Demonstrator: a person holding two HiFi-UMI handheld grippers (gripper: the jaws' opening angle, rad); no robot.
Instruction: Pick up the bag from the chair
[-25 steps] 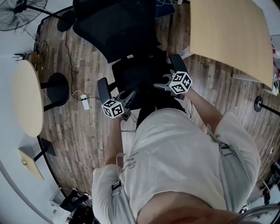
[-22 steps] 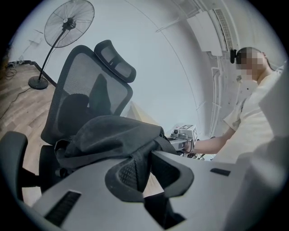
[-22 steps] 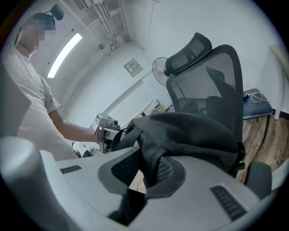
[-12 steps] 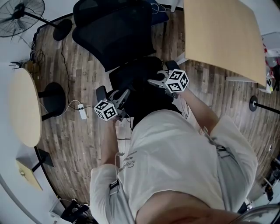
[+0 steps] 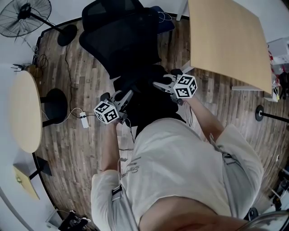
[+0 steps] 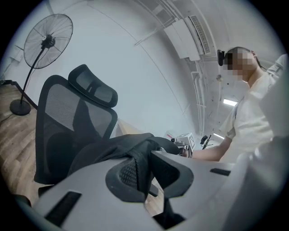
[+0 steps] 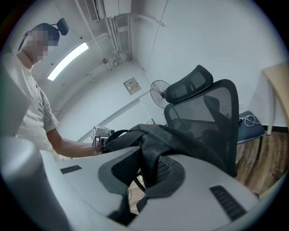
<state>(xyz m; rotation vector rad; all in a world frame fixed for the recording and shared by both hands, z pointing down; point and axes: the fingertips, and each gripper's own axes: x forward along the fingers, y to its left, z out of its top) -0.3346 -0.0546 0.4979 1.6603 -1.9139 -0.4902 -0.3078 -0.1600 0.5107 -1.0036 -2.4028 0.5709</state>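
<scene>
The black bag (image 5: 149, 101) is bunched between my two grippers, in front of the black mesh office chair (image 5: 122, 31). My left gripper (image 5: 125, 95) is shut on the bag's left side, with dark fabric (image 6: 117, 151) pinched between its pads at the gripper (image 6: 141, 164). My right gripper (image 5: 159, 84) is shut on the bag's right side, and folds of the bag (image 7: 180, 140) rise out of that gripper (image 7: 146, 167). The chair's backrest (image 6: 67, 117) (image 7: 212, 103) stands behind the bag. The seat under the bag is hidden.
A light wooden table (image 5: 226, 40) lies to the right of the chair and a round table (image 5: 25, 113) to the left. A standing fan (image 5: 27, 11), a power strip with cable (image 5: 83, 121) and a round black base (image 5: 56, 97) are on the wood floor.
Both grippers stay shut on the bag. The left gripper has shifted left and away from my body, the right one only slightly, and the bag moved with them.
</scene>
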